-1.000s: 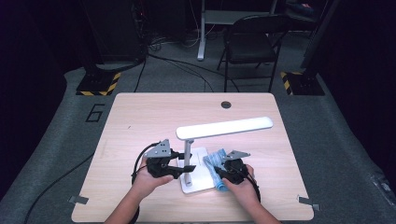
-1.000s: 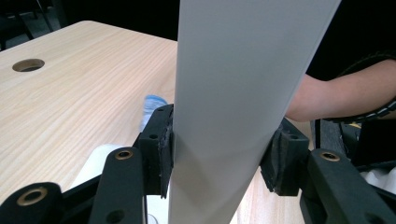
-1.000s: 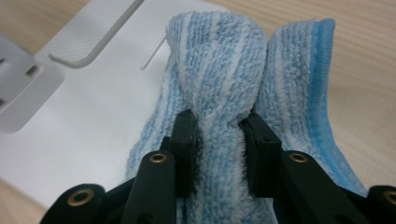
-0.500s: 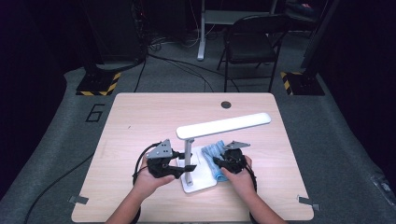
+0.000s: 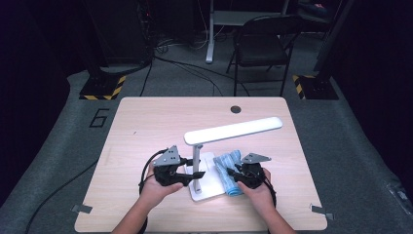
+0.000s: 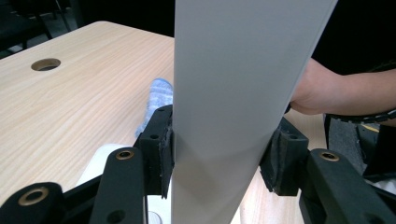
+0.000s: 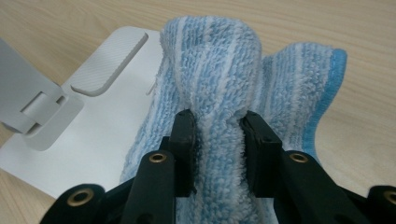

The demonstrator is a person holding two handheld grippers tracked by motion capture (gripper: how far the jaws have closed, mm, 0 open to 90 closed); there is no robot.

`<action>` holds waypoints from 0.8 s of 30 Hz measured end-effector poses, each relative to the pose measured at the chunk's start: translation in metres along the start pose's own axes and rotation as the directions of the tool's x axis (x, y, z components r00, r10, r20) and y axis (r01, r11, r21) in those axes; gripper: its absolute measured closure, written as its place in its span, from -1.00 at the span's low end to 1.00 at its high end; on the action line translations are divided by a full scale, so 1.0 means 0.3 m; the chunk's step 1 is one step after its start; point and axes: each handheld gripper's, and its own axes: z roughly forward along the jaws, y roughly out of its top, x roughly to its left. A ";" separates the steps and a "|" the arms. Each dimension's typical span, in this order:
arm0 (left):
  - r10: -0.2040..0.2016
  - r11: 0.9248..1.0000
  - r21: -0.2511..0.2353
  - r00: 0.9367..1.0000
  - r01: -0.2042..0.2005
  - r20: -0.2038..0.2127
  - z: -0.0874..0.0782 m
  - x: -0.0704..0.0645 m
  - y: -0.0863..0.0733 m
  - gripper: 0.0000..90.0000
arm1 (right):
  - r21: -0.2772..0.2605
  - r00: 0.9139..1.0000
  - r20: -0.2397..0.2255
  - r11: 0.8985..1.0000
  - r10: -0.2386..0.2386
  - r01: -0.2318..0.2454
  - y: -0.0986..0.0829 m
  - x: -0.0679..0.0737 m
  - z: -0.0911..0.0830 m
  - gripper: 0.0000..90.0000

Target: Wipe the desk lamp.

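Note:
A white desk lamp stands near the table's front: flat base [image 5: 209, 183], upright post [image 5: 196, 161] and long head [image 5: 234, 130]. My left gripper [image 5: 195, 174] is shut on the post [image 6: 224, 107], its pads pressed on both sides. A blue striped cloth [image 5: 229, 171] lies on the right part of the base and the table. My right gripper [image 5: 234, 176] is shut on a bunched fold of that cloth [image 7: 219, 112], over the white base [image 7: 88, 140].
The wooden table [image 5: 146, 126] has a round cable hole [image 5: 236, 109] at the back. A folding chair [image 5: 263, 46] and stands with striped feet [image 5: 100, 90] are behind the table. A hand [image 6: 336, 88] shows past the post in the left gripper view.
The right gripper has slid the cloth a little back and forth along the lamp base. The left gripper has stayed clamped on the post.

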 end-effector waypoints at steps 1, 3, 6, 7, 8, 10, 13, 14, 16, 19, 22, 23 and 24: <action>-0.001 1.000 0.001 1.000 0.001 -0.004 0.002 0.000 0.001 0.14 | -0.002 1.000 -0.004 1.000 -0.010 0.010 0.001 0.000 -0.003 0.51; 0.000 1.000 0.004 1.000 0.000 -0.019 0.009 0.000 0.007 0.14 | -0.003 1.000 0.003 1.000 -0.014 0.014 0.000 0.001 -0.007 0.51; -0.006 1.000 0.004 0.999 0.007 -0.038 0.022 0.005 0.015 0.14 | 0.003 1.000 0.015 1.000 -0.021 0.021 -0.008 0.002 -0.006 0.50; -0.001 1.000 0.008 0.999 0.002 -0.048 0.026 0.008 0.018 0.14 | 0.011 1.000 0.016 1.000 -0.020 0.019 -0.010 0.002 -0.008 0.50; 0.004 1.000 0.009 0.999 -0.003 -0.053 0.028 0.012 0.021 0.14 | 0.004 1.000 0.018 1.000 -0.020 0.020 -0.011 0.000 -0.010 0.50; -0.006 1.000 0.011 0.999 0.007 -0.054 0.038 0.016 0.027 0.14 | 0.006 1.000 0.011 1.000 -0.006 0.006 -0.010 -0.001 -0.018 0.50; -0.005 1.000 0.016 0.998 0.006 -0.066 0.048 0.028 0.035 0.14 | -0.008 1.000 0.014 1.000 -0.005 0.005 -0.009 -0.003 -0.028 0.50; 0.001 1.000 0.020 0.998 0.000 -0.071 0.050 0.035 0.038 0.14 | -0.011 1.000 0.017 1.000 0.003 -0.003 -0.010 -0.003 -0.031 0.50; 0.001 1.000 0.020 0.997 0.000 -0.077 0.056 0.044 0.042 0.14 | -0.013 1.000 0.014 1.000 0.007 -0.007 -0.012 -0.005 -0.037 0.50; -0.006 1.000 0.014 0.997 0.007 -0.081 0.064 0.058 0.045 0.14 | -0.020 1.000 0.021 1.000 0.020 -0.020 -0.014 -0.011 -0.042 0.50; -0.011 1.000 0.017 0.996 0.013 -0.087 0.072 0.072 0.051 0.14 | -0.023 0.999 0.028 0.999 0.025 -0.025 -0.017 -0.019 -0.046 0.50; -0.012 1.000 0.021 0.996 0.014 -0.088 0.073 0.074 0.053 0.14 | -0.030 0.999 0.027 0.999 0.019 -0.018 -0.018 -0.022 -0.044 0.50; -0.023 0.999 0.020 0.996 0.025 -0.087 0.077 0.076 0.055 0.14 | -0.029 0.999 0.028 0.999 0.020 -0.019 -0.018 -0.023 -0.043 0.49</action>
